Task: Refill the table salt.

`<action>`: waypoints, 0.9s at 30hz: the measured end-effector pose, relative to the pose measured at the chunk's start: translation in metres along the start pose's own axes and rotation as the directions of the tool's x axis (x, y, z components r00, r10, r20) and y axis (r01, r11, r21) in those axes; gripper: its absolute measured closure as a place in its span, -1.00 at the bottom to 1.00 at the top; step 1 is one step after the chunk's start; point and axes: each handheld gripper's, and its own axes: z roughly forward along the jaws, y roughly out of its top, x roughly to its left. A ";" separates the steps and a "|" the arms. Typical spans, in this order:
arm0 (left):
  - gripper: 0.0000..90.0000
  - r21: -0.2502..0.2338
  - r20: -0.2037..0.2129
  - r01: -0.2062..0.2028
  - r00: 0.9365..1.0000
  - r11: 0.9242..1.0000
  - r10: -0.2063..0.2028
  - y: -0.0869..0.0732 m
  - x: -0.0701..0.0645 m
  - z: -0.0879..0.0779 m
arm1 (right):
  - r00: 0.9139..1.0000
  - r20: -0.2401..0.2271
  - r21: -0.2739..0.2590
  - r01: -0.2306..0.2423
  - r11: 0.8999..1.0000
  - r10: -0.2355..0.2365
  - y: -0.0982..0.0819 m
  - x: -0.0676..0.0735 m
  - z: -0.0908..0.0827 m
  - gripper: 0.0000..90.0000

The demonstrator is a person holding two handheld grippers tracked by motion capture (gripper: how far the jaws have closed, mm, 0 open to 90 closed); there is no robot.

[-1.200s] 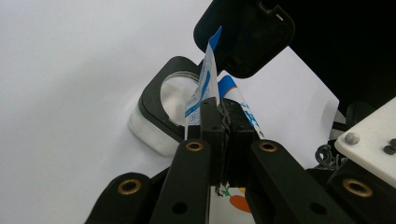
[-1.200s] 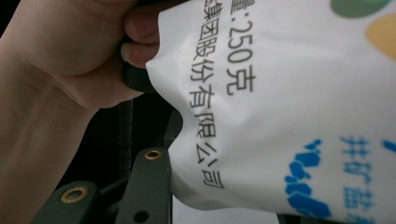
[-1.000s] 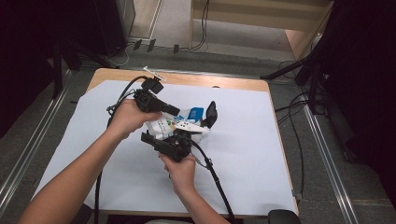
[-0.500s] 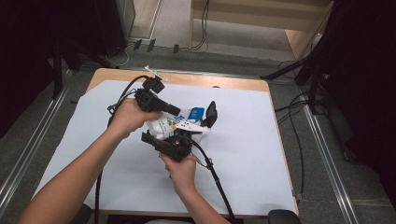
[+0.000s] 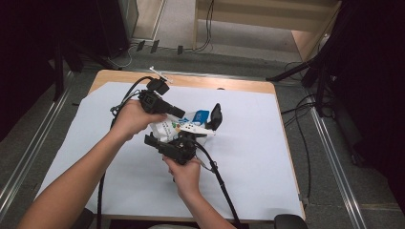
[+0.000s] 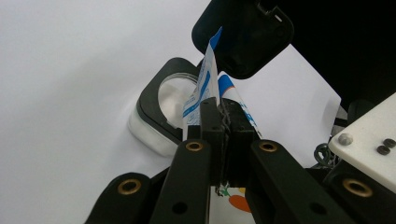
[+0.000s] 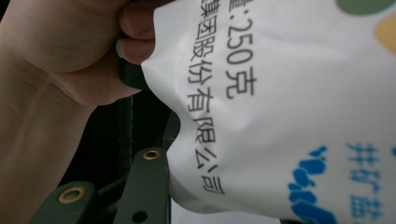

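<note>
High view: both grippers meet mid-table on the white bag (image 5: 177,128). Left gripper view: left gripper (image 6: 219,116) clenched on the bag's edge, jar (image 6: 159,116) at ten o'clock. Right gripper view: right gripper's (image 7: 154,186) grip—cannot tell.

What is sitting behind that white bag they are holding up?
Behind the bag stands a black-rimmed container with its black lid open. Its inside looks white; the bag covers its far part.

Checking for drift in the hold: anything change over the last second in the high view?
No visible change. The left gripper stays shut on the top edge of the white bag, the right gripper stays against the bag's body, and the open-lidded container sits where it was on the white sheet.
</note>
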 end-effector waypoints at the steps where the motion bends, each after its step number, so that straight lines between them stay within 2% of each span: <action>1: 0.99 -0.001 0.000 0.001 1.000 1.000 -0.001 0.000 0.000 0.000 | 1.000 0.002 0.001 0.001 1.000 -0.001 0.000 0.000 0.000 0.49; 27: 1.00 0.012 0.005 -0.008 1.000 1.000 0.008 -0.003 0.003 0.006 | 1.000 0.015 0.025 0.025 0.999 -0.026 -0.004 -0.006 -0.006 0.52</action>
